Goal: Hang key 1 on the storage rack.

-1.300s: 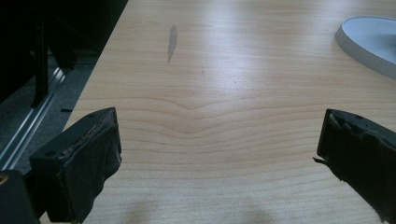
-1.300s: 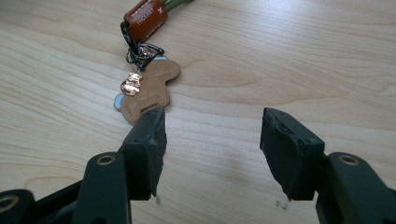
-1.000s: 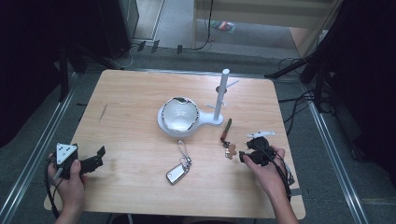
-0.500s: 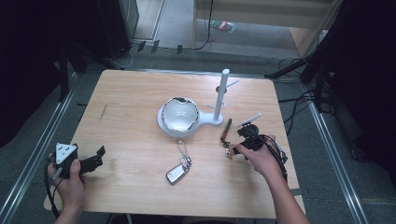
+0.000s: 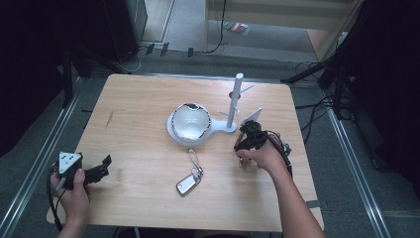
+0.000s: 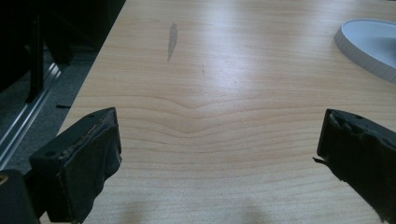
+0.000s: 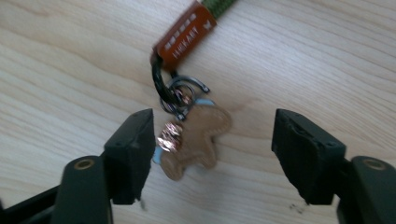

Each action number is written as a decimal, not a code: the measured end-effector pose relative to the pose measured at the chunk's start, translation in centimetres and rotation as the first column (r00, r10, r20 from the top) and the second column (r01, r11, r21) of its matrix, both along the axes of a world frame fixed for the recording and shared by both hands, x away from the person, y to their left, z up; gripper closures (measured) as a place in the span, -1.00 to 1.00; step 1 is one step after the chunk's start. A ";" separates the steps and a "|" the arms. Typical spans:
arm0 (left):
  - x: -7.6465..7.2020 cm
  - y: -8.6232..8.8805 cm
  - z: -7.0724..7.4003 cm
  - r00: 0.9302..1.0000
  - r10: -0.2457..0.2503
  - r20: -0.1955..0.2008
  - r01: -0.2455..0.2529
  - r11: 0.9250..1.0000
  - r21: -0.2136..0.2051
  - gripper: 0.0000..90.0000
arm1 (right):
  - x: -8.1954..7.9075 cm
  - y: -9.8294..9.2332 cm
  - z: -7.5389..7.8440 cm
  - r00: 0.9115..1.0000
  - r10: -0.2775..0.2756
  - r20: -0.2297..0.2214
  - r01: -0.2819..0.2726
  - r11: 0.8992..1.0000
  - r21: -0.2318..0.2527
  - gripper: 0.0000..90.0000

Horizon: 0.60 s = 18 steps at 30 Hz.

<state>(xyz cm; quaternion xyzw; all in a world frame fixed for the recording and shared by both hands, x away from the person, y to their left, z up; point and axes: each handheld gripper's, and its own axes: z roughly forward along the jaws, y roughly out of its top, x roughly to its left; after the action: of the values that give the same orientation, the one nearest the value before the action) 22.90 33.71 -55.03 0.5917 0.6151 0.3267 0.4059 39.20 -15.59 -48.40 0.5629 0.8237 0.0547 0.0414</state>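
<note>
The right gripper [image 7: 212, 154] has slid over the keychain [image 7: 194, 135], jaws just widening around it, ungripped; pickup looks imminent. The left gripper [image 6: 217, 154] is open.

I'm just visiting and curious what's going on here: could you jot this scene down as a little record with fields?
Surface: wooden table
Right gripper: jaws open and just been widening, one on each side of the bear-shaped charm, not pressing on it
Charm's attachments: metal rings, brown tag, green strap
Left gripper: jaws open over bare wood, nothing between them
Also on table: white bowl, white peg stand, car key fob
Likely next move: closing on the charm
</note>
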 end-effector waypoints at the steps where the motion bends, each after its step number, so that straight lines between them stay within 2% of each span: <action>1: 0.0 0.0 0.0 1.000 0.000 0.000 0.000 1.000 0.000 -1.00 | 0.0 0.0 0.0 1.000 0.000 0.000 0.000 1.000 0.000 -0.32; 3: 0.0 0.0 0.0 1.000 0.001 0.000 -0.001 1.000 -0.003 -1.00 | 0.6 0.6 -0.2 0.999 -0.035 0.020 0.035 0.999 -0.008 -0.23; 5: 0.0 0.0 0.0 1.000 -0.001 -0.002 0.001 1.000 -0.004 -1.00 | 0.8 0.8 -0.2 0.999 -0.043 0.033 0.043 0.999 -0.009 -0.18; 8: 0.0 0.0 0.0 1.000 0.000 -0.002 0.000 1.000 -0.004 -1.00 | 1.3 1.4 -0.1 0.994 -0.103 0.027 0.101 0.994 0.051 -0.08; 9: 0.0 0.0 0.0 1.000 0.000 -0.002 0.000 1.000 -0.004 -1.00 | 1.3 1.4 -0.1 0.994 -0.103 0.027 0.101 0.994 0.051 -0.08; 10: 0.0 0.0 0.0 1.000 0.000 -0.001 0.000 1.000 -0.005 -1.00 | 1.6 1.8 0.1 0.990 -0.138 0.017 0.136 0.986 0.091 -0.07; 11: 0.0 0.0 0.0 1.000 0.000 -0.001 0.000 1.000 -0.005 -1.00 | 1.6 1.8 0.1 0.990 -0.138 0.017 0.136 0.986 0.091 -0.07; 12: 0.1 0.0 0.0 1.000 0.001 -0.001 -0.001 1.000 -0.006 -1.00 | 1.7 2.0 0.3 0.985 -0.174 0.013 0.172 0.979 0.109 -0.02; 16: 0.1 0.0 0.0 1.000 0.002 0.000 -0.002 1.000 -0.004 -1.00 | 2.3 2.0 -0.1 0.972 -0.233 0.005 0.232 0.967 0.110 0.15; 17: 0.1 0.0 0.0 1.000 0.002 0.000 -0.002 1.000 -0.004 -1.00 | 2.3 2.0 -0.1 0.972 -0.233 0.005 0.232 0.967 0.110 0.15; 18: 0.1 0.0 0.0 1.000 0.001 0.000 -0.001 1.000 -0.008 -1.00 | 2.5 1.9 -0.3 0.963 -0.269 0.010 0.266 0.955 0.129 0.23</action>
<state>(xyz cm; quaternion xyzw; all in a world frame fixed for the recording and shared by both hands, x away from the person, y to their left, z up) 22.99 33.74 -55.05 0.5897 0.6167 0.3247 0.4081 41.69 -13.74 -48.68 0.6698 0.7342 0.1084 0.0238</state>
